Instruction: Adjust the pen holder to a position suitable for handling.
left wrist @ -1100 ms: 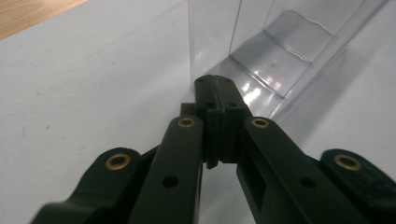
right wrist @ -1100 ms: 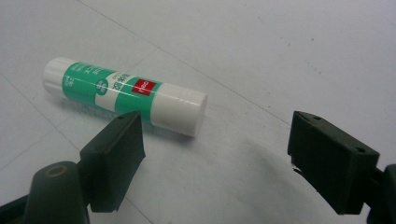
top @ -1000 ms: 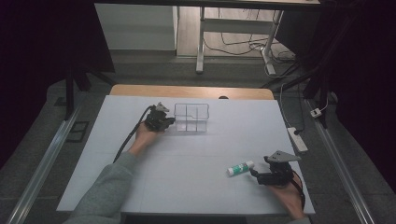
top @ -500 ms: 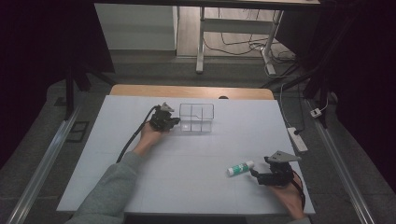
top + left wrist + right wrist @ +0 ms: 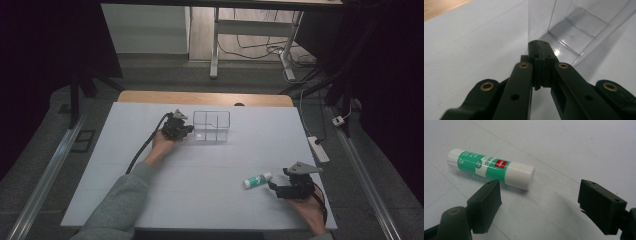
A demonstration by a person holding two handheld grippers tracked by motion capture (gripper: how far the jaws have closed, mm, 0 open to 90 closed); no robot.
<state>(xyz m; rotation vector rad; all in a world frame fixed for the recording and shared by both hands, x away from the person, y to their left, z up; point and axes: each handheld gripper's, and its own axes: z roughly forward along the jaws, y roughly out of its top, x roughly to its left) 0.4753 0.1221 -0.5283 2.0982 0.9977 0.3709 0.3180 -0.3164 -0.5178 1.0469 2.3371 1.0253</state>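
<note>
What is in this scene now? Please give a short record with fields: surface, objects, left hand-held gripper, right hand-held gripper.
surface: white table
objects: clear plastic organizer at the far middle; glue stick lying on its side at the near right
left hand-held gripper: jaws shut, at the organizer's left wall; whether they pinch the wall cannot be told
right hand-held gripper: jaws open, pointing at the glue stick's white end, not touching it
glue stick label: green and white, with a small red mark
</note>
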